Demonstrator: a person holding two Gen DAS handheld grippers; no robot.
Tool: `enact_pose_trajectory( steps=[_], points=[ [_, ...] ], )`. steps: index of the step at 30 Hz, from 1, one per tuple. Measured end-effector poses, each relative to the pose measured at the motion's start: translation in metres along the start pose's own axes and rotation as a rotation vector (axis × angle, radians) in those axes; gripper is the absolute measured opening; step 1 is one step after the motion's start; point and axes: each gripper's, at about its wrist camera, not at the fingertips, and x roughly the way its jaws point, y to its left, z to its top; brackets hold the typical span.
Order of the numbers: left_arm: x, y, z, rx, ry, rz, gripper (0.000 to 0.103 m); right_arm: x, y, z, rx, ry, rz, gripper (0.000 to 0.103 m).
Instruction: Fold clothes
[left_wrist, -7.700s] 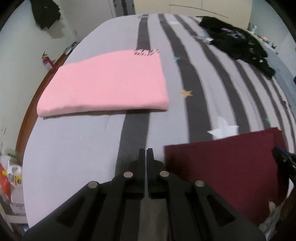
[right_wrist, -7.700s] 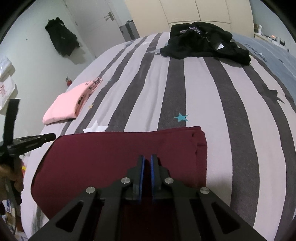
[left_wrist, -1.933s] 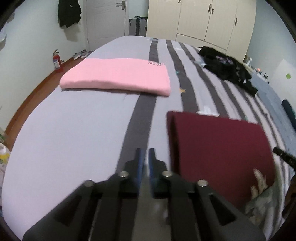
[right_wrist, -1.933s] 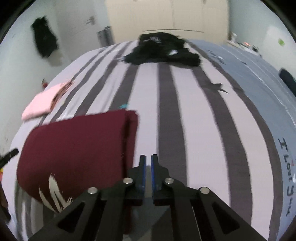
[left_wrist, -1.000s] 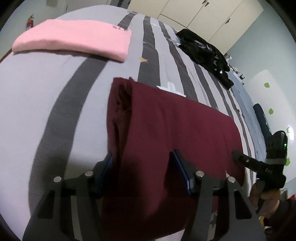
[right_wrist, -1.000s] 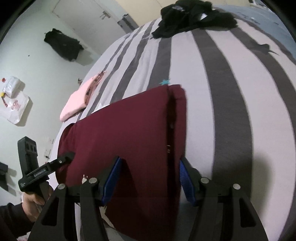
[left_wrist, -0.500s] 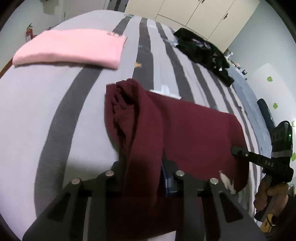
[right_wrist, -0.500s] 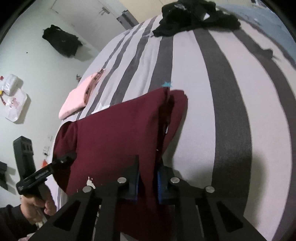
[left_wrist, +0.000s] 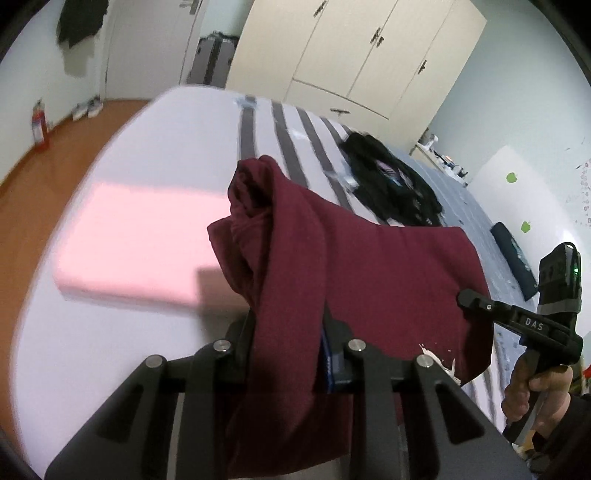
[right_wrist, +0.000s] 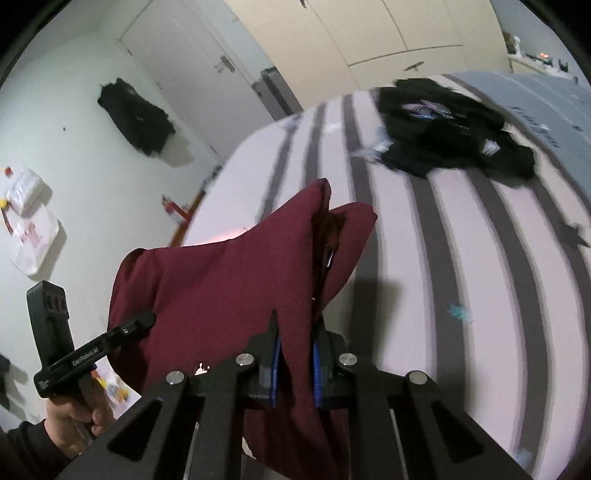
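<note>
Left wrist view: the maroon garment (left_wrist: 369, 266) is pinched at one end by the left tool (left_wrist: 295, 354) and is held above the striped bed (left_wrist: 147, 147), with its far end at the right tool (left_wrist: 476, 299). A pink folded garment (left_wrist: 136, 240) lies below, blurred. Right wrist view: the right tool (right_wrist: 295, 354) is clamped on the garment's (right_wrist: 221, 280) other end; bare bed (right_wrist: 461, 258) extends rightward to a black pile (right_wrist: 450, 125); the pink garment is mostly hidden.
</note>
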Motion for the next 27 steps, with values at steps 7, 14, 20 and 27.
enact_pose_trajectory(
  steps=[7,14,20,27],
  points=[
    [0.014,0.11,0.073,-0.009,0.011,0.054,0.023,0.108,0.064,0.058,0.025,-0.013,0.056,0.012],
    [0.049,0.16,0.088,-0.02,0.071,0.046,0.023,0.174,0.088,0.073,0.019,0.053,0.042,0.012],
    [0.061,0.177,0.076,-0.056,0.097,0.036,0.023,0.19,0.087,0.061,0.022,0.095,0.028,0.012],
    [0.064,0.181,0.071,-0.086,0.094,0.014,0.023,0.197,0.081,0.064,0.011,0.111,0.033,0.012]
  ],
)
